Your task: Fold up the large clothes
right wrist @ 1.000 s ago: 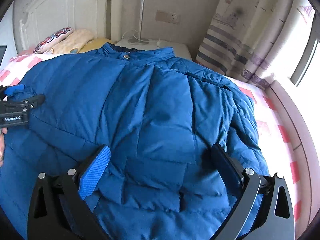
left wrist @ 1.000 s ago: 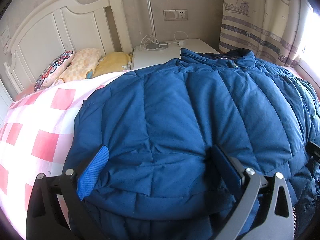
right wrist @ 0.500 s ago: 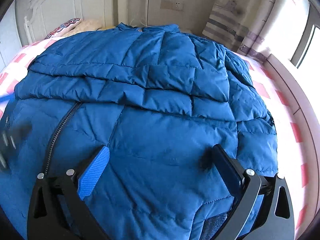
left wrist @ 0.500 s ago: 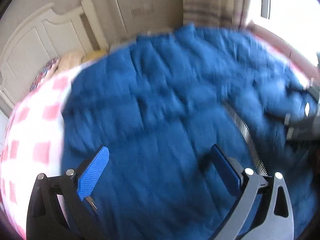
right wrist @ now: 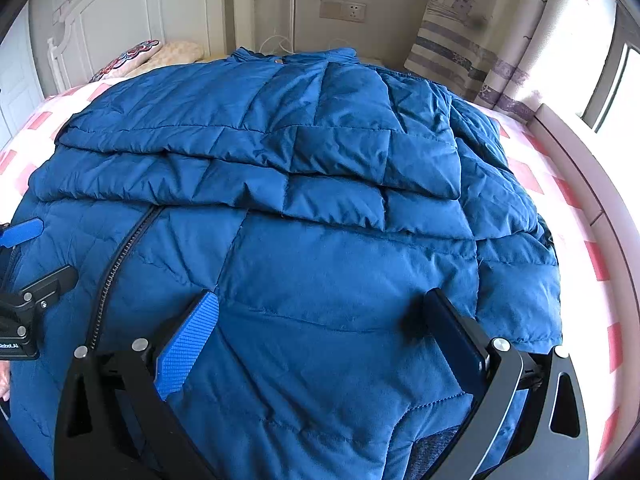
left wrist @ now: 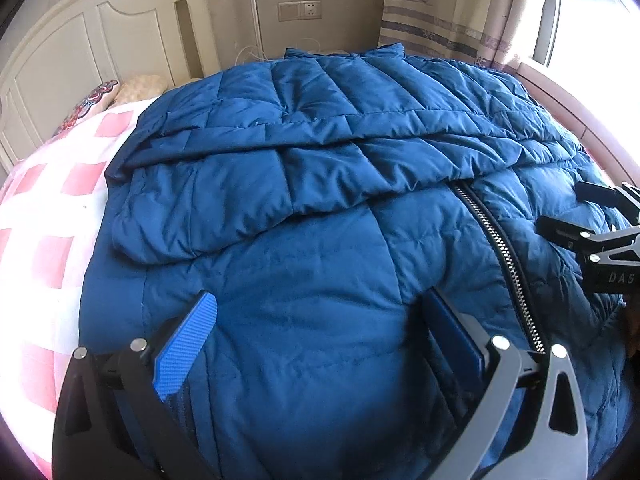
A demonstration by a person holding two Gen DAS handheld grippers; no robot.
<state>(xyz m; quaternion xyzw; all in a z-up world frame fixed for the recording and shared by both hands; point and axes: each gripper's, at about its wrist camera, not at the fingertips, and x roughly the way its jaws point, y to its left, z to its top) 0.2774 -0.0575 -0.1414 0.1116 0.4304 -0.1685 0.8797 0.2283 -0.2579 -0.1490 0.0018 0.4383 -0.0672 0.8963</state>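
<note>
While both grippers gape empty over the jacket (left wrist: 320,208), only the right view shows its cuff (right wrist: 432,444).

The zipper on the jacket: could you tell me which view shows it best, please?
The left wrist view: the zipper catches light there, its metal teeth distinct along most of the jacket. The right wrist view shows it darker, near the left edge.

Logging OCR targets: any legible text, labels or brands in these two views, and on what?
"DAS": on the black body of the right gripper, cut off at the left wrist view's edge.
"RoboLAI", partly cut off and small: on the black body of the left gripper.
Nothing readable on the blue quilted down jacket.
</note>
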